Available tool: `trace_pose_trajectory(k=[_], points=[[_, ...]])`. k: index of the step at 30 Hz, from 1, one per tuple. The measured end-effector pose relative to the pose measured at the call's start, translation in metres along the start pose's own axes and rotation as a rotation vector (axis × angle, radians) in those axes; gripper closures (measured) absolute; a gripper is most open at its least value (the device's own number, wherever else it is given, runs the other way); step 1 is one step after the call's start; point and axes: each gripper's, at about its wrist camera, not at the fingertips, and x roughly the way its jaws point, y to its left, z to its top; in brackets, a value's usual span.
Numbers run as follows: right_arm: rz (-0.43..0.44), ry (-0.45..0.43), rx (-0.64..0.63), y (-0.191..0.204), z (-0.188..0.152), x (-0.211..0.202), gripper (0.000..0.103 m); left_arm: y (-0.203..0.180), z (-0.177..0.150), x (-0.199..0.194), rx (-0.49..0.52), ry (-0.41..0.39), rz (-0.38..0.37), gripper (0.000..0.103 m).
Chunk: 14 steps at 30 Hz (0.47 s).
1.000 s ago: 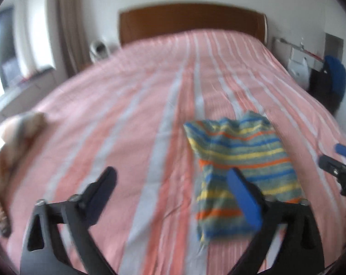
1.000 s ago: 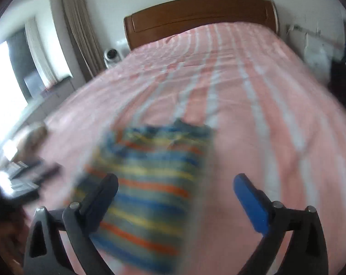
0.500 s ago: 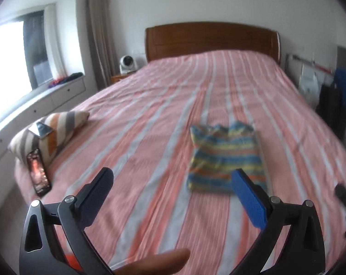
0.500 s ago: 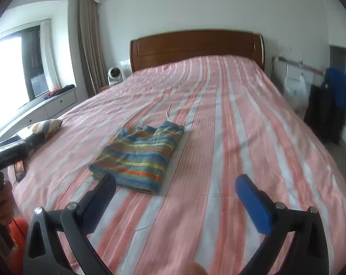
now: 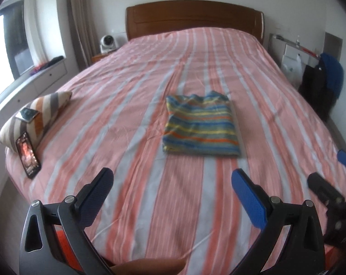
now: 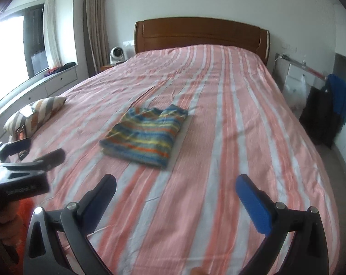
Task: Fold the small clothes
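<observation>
A small garment with blue, yellow and orange stripes (image 5: 200, 126) lies folded into a flat rectangle in the middle of the pink striped bed (image 5: 150, 73). It also shows in the right wrist view (image 6: 145, 135). My left gripper (image 5: 173, 183) is open and empty, held back near the foot of the bed, well short of the garment. My right gripper (image 6: 176, 188) is open and empty too, also back from the garment. The right gripper shows at the right edge of the left wrist view (image 5: 333, 183), and the left gripper shows at the left edge of the right wrist view (image 6: 24, 160).
A striped cushion (image 5: 35, 114) with a phone on top lies at the bed's left edge, and a second phone (image 5: 27, 158) leans against it. A wooden headboard (image 5: 193, 20) is at the far end. Dark and blue clothes (image 5: 326, 84) hang on the right.
Both grippers have pulled back and up from the garment toward the foot of the bed. The garment now lies farther off, folded and untouched.
</observation>
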Motion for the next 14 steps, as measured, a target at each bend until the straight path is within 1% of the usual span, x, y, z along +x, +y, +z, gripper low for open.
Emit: trace_pose_trajectory(k=[3, 5, 7, 10, 14], points=[[-0.005, 0.009, -0.004, 0.0054, -0.0034, -0.0039, 0.0, -0.0018, -0.0017, -0.005, 0.015, -0.007, 0.007, 0.0], [-0.026, 0.012, -0.015, 0.0067, -0.0055, -0.0028, 0.0, -0.0004, -0.0031, -0.005, 0.016, -0.005, 0.009, 0.0], [-0.044, 0.019, -0.017, 0.0063, -0.0084, -0.0008, 0.0, 0.002, -0.0051, -0.005, 0.004, -0.007, -0.007, 0.0], [-0.036, 0.022, -0.01, 0.0077, -0.0093, -0.001, 0.0, 0.0029, -0.007, -0.003, 0.0, 0.0, -0.023, 0.0], [-0.031, 0.013, -0.008, 0.0084, -0.008, -0.003, 0.0, -0.0005, -0.0075, -0.0046, 0.013, -0.015, -0.016, 0.001]])
